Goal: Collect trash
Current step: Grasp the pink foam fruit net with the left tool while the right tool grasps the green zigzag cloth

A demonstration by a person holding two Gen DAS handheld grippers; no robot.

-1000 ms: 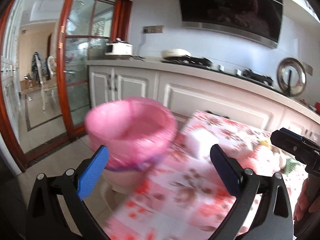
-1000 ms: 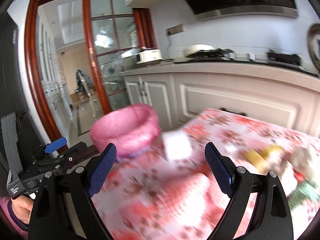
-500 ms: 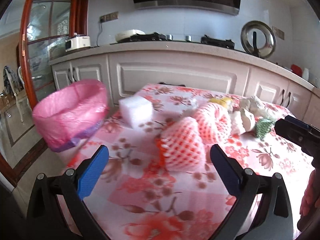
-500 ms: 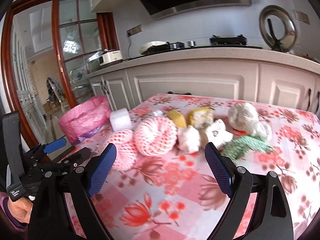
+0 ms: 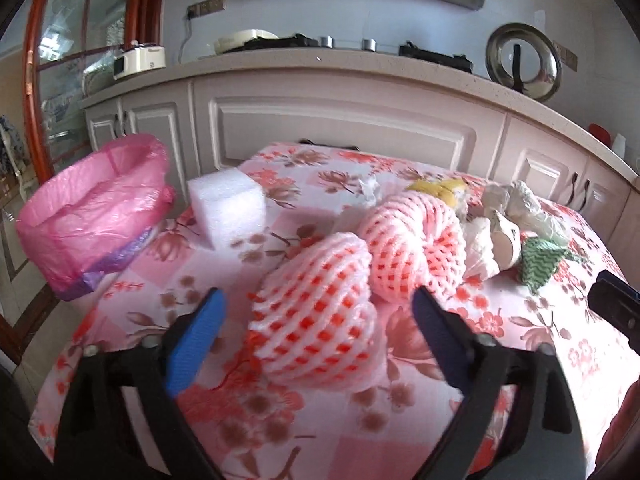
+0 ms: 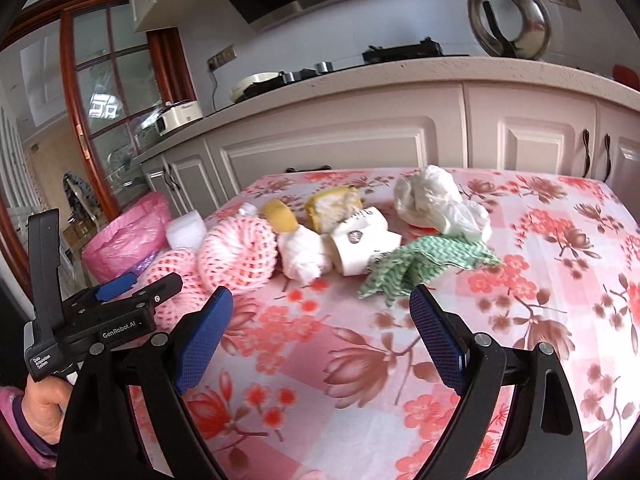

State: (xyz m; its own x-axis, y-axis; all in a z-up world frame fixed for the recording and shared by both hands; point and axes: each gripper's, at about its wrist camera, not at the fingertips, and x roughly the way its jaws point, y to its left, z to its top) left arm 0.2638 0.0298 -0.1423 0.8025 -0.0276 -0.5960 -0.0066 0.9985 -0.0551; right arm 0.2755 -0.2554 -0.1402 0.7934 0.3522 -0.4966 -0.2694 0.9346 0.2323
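Trash lies on a floral tablecloth (image 6: pixel 540 240). A pink foam fruit net (image 5: pixel 316 308) lies just ahead of my open left gripper (image 5: pixel 316 320), between its jaws. A second pink net (image 5: pixel 416 240) lies behind it. A white foam block (image 5: pixel 228 208) sits at the table's left edge. A pink-lined bin (image 5: pixel 92 208) stands beside the table on the left. My open right gripper (image 6: pixel 320 320) hovers over the cloth, short of a green rag (image 6: pixel 420 264), a paper cup (image 6: pixel 360 244), crumpled tissue (image 6: pixel 304 256) and a white plastic bag (image 6: pixel 436 204).
Yellow peels (image 6: pixel 332 208) lie behind the cup. White kitchen cabinets (image 5: pixel 340 128) and a counter with a stove run behind the table. A glass door with a red wooden frame (image 6: pixel 96 120) stands at the left. The left gripper also shows in the right wrist view (image 6: pixel 120 292).
Both grippers have swung right from the bin toward the table and moved closer to the trash. The near pink net now sits between the left jaws. Both stay open.
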